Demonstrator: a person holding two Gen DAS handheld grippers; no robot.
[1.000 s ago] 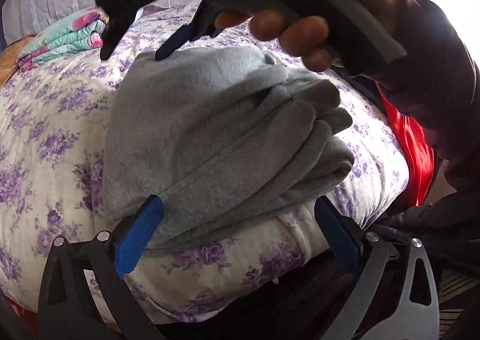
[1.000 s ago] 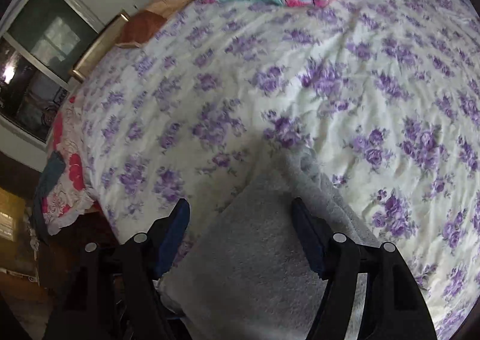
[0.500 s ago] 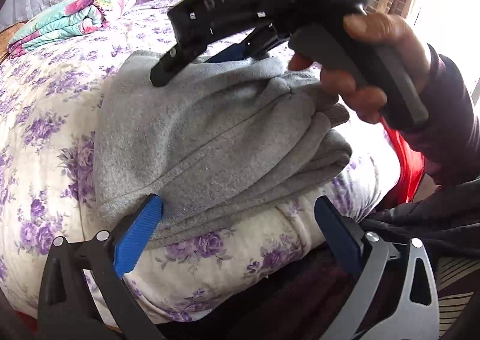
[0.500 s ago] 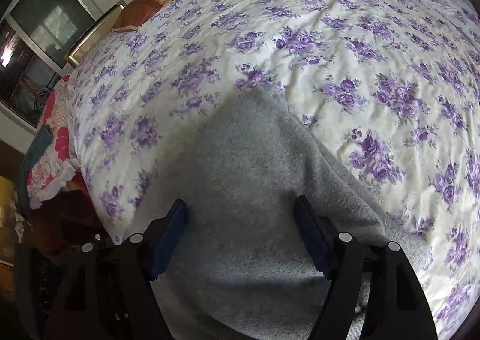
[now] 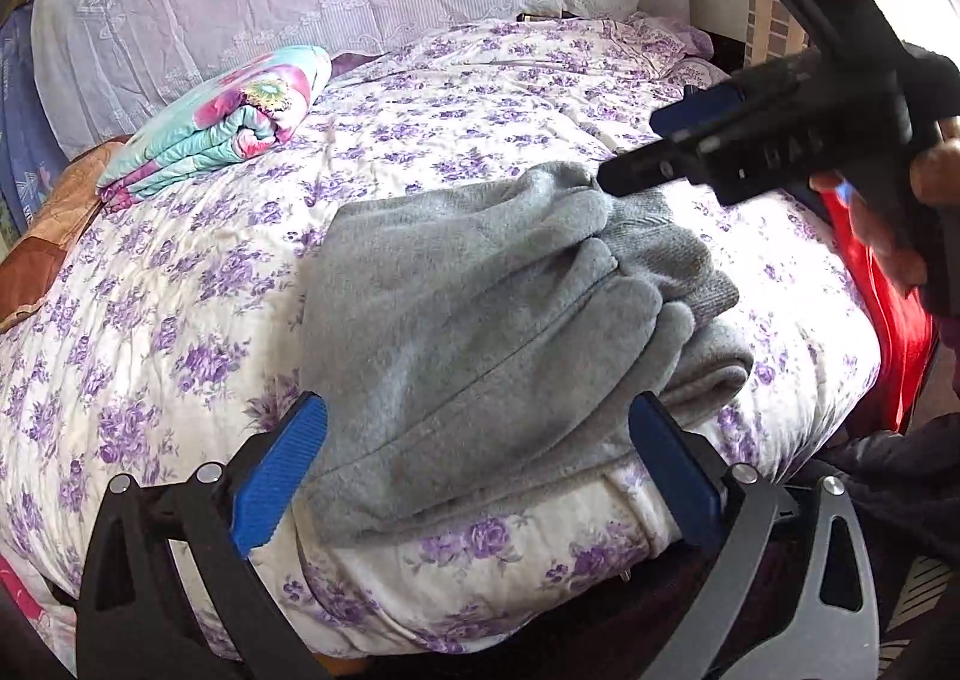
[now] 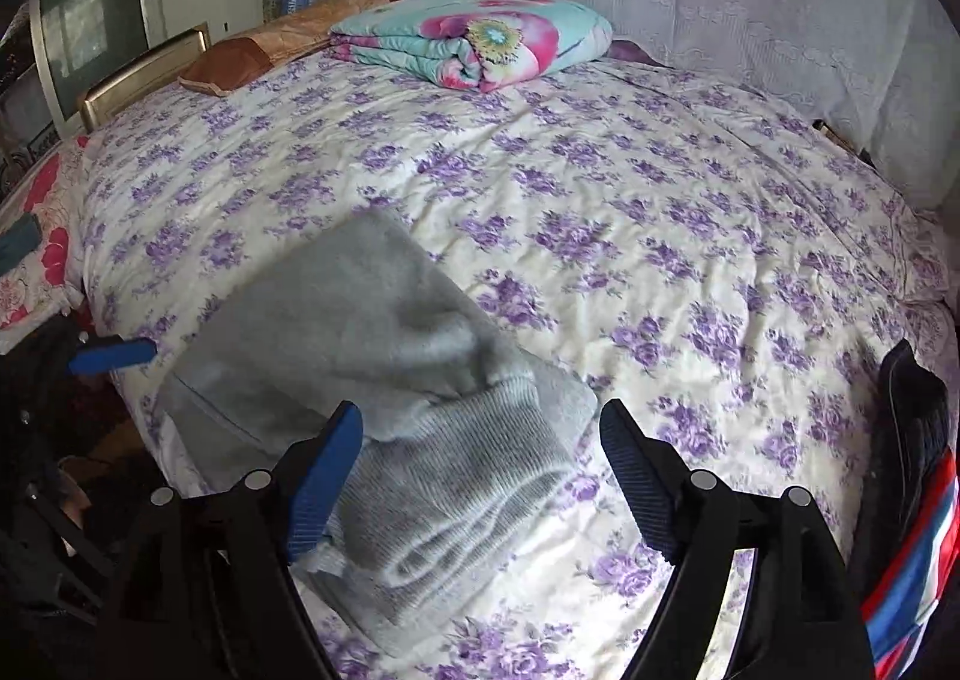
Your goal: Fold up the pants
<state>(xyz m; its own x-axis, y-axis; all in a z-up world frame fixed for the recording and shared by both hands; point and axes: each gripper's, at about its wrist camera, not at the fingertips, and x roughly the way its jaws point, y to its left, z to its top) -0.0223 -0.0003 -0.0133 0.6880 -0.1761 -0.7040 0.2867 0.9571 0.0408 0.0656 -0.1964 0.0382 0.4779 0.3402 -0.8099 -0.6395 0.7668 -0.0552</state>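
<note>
The gray pants (image 5: 480,320) lie folded in a thick, soft bundle at the near edge of the flowered bed (image 5: 180,284). Such fleece is light and limp, so hold the stacked edges together. The right gripper (image 6: 480,476), opening and empty, has moved from over the bundle to its right end; the left gripper (image 5: 474,464) stays open.

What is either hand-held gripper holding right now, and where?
Nothing. The left hand-held gripper stands open over the folded grey pants; the right hand-held gripper is opening, clear of them.
</note>
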